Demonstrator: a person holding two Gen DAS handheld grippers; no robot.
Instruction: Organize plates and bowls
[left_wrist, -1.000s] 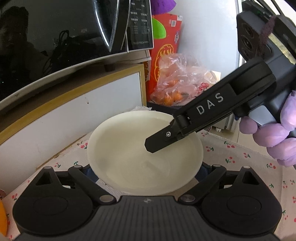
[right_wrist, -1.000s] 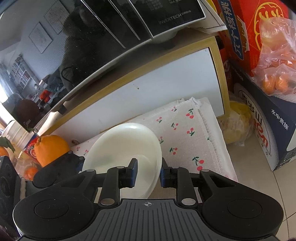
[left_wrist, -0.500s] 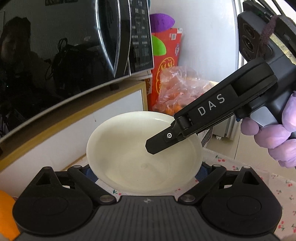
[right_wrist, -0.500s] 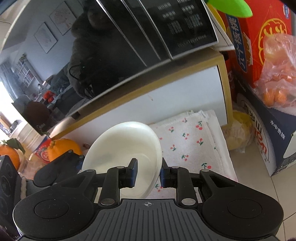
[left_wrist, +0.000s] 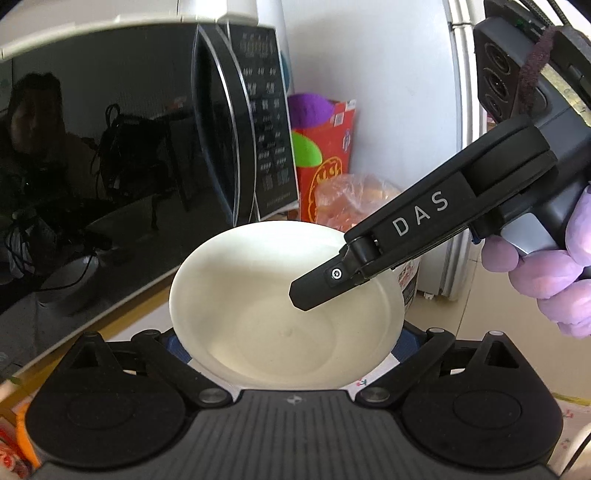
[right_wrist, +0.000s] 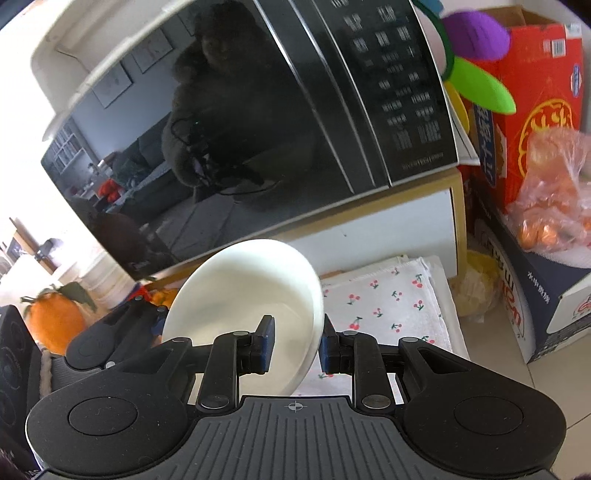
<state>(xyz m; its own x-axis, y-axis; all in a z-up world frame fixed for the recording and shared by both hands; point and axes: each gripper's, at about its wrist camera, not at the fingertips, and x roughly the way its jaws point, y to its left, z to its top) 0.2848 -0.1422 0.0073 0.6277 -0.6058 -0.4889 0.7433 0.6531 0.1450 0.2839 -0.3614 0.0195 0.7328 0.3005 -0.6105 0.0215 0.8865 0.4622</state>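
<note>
A white bowl (left_wrist: 258, 295) hangs in the air, held from two sides. My left gripper (left_wrist: 288, 339) spans the bowl's width, its blue pads pressed on the left and right walls. From the right, my right gripper (left_wrist: 317, 288) comes in, a gloved hand (left_wrist: 546, 273) on its handle. In the right wrist view my right gripper (right_wrist: 295, 343) is shut on the rim of the tilted bowl (right_wrist: 243, 288), one pad inside and one outside. The left gripper (right_wrist: 147, 306) shows at the bowl's far left side, partly hidden.
A black microwave (right_wrist: 258, 129) on a white, wood-trimmed cabinet (right_wrist: 369, 236) stands right behind. A cherry-print cloth (right_wrist: 388, 302) lies below. A red box (right_wrist: 535, 92), a bag of oranges (right_wrist: 554, 199) and a blue carton (right_wrist: 517, 295) crowd the right. An orange fruit (right_wrist: 51, 325) sits at the left.
Both grippers have risen together with the bowl. The cherry-print cloth has dropped lower in both views and the microwave door now fills more of them. Both grips look unchanged.
</note>
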